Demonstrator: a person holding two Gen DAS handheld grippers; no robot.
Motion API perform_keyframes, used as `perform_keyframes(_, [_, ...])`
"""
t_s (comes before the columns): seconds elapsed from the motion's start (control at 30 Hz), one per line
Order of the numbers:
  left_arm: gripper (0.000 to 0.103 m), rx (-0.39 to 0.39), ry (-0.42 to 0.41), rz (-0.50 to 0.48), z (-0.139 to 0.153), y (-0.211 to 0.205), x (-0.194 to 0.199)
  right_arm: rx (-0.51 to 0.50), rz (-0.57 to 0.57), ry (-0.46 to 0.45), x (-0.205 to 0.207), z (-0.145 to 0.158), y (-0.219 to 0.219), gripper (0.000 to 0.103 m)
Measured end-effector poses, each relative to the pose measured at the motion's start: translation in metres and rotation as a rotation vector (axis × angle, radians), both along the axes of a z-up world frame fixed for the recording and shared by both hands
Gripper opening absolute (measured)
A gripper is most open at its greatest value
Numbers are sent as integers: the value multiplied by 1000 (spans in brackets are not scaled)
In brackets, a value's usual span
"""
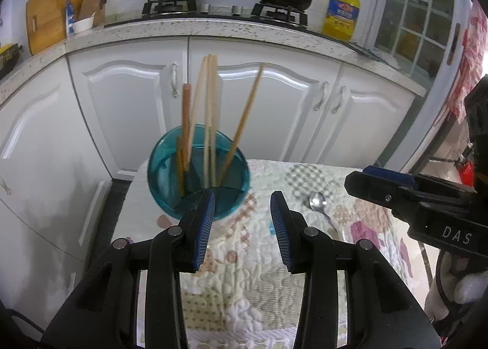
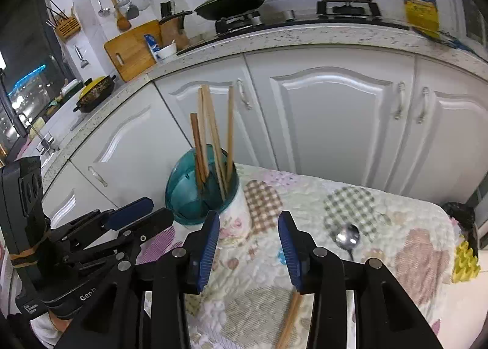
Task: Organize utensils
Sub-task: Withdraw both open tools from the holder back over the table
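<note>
Wooden chopsticks (image 1: 210, 117) upright in teal translucent plastic holder (image 2: 183, 196) on quilted cloth (image 2: 381, 196), steel spoon (image 2: 347, 237) nearby, loose chopstick (image 2: 289, 318) probably single, left gripper (image 1: 242, 227) and right gripper (image 2: 248, 245) both gaping, empty.

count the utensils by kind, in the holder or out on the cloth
chopsticks standing in the teal holder: 5
chopsticks lying on the cloth: 1
spoons on the cloth: 1
total: 7 utensils
</note>
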State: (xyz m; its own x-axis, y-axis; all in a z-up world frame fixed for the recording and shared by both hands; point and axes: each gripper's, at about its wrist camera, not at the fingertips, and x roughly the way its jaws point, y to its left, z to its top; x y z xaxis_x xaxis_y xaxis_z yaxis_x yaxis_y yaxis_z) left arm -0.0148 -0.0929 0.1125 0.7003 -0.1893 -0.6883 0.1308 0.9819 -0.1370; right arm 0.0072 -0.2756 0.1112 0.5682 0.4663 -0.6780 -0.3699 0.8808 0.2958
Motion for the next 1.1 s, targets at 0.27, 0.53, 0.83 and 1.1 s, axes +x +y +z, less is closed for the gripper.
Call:
perform_keyframes(0.27, [38,21,-36,-36,6,-24,-18,-8,-47,-15,-25,2,-25,39])
perform_keyframes(0.53, [38,22,-36,-71,6,-40,-27,-28,-87,-34,-44,4,-42,43])
perform_keyframes(0.83, [39,29,-29,-94,4,-51,-29,-43,-118,-8,-50,-6,-59,43])
perform_keyframes(1.1, [39,24,-6,-109,-2,-54,-26,-43,-128,9,-50,-10,-64,43])
